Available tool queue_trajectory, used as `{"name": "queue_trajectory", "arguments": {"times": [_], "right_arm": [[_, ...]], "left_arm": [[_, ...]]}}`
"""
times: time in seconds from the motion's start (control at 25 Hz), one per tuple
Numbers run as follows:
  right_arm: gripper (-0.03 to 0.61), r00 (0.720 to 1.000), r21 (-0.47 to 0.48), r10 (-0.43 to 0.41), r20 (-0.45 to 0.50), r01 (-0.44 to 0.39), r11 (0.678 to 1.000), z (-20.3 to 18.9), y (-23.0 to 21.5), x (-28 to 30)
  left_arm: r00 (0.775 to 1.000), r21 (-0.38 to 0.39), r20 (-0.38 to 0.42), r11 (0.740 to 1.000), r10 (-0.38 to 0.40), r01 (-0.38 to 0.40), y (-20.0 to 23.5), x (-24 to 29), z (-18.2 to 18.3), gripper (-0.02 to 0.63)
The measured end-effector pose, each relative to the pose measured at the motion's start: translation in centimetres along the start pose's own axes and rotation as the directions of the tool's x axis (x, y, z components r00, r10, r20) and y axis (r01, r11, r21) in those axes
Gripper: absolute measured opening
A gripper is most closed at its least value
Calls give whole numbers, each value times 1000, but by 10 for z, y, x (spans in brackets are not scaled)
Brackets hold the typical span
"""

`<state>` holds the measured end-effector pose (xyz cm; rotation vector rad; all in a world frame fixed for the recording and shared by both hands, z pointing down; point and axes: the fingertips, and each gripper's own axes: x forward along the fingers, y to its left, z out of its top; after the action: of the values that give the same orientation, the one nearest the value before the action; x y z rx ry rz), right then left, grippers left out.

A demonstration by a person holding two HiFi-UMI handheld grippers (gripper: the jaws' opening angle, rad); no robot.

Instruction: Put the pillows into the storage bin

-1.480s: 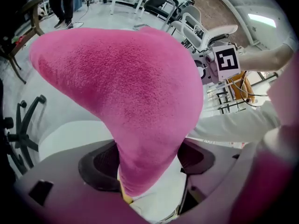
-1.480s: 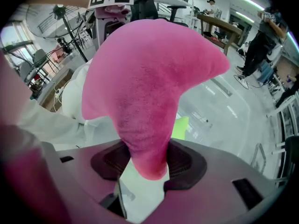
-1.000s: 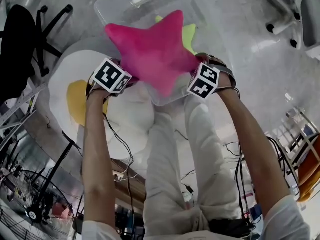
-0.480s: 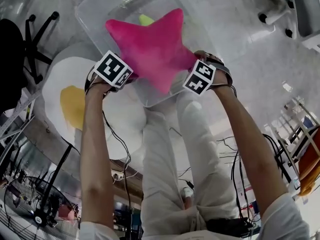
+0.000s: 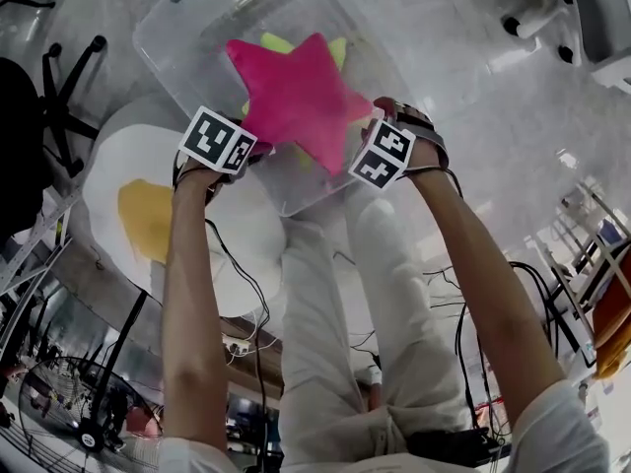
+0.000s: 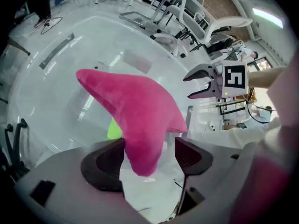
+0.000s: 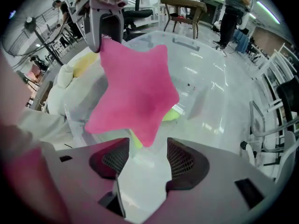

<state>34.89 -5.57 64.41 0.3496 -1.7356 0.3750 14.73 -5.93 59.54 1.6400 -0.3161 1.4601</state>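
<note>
**Grippers.** Closest in, both forearms reach down and forward above the person's white trousers (image 5: 335, 294).
- **Left gripper (image 6: 149, 157):** the jaws stand fairly wide and have just been closing. One arm of the pink star pillow (image 5: 294, 97) hangs between them. It touches the pad at that view's left and there is a clear gap at the other pad, so I judge there is no clamping grip.
- **Right gripper (image 7: 148, 154):** the jaws are apart and have just been opening. Another tip of the star sits between the pads and touches neither.

The two grippers stand at neighbouring arms of the star. This is presumably to keep the soft shape spread flat so it passes squarely through the opening.

**Pillow and bin.** The star is inside the mouth of the clear storage bin (image 5: 173, 42), over a yellow-green pillow (image 7: 170, 115) already in it. With neither gripper pinching, the star appears to rest on that pillow (contact itself cannot be confirmed). In my judgement this pillow is at the point of release.

**Remaining items.** A fried-egg pillow (image 5: 138, 215) lies on the floor just beside the bin, on the person's left and outside it. It looks to be outstanding work.

**Background.** A black office chair (image 5: 30, 116) stands past the egg pillow, well clear of the bin.
</note>
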Motion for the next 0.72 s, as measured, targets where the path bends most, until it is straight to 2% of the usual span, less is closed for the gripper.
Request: {"name": "queue_trajectory", "arguments": {"times": [0.16,0.28,0.48,0.72], "right_arm": [[270,1000,-33,12,0,-12,999,6,1,2],[268,1000,-34,7,1,-7,999,6,1,3],[268,1000,-44,-3,6,3,999,2,7,0],[267,1000,-69,5,11,-4,998,11,21,-4]], "left_arm": [[1000,7,-16,1000,23,-23,4,8,3,387],[1000,10,1,1000,29,-29,5,8,6,390],[994,20,71,996,83,-84,9,-1,10,399],[980,-13,158,993,117,-117,16,-21,3,402]]}}
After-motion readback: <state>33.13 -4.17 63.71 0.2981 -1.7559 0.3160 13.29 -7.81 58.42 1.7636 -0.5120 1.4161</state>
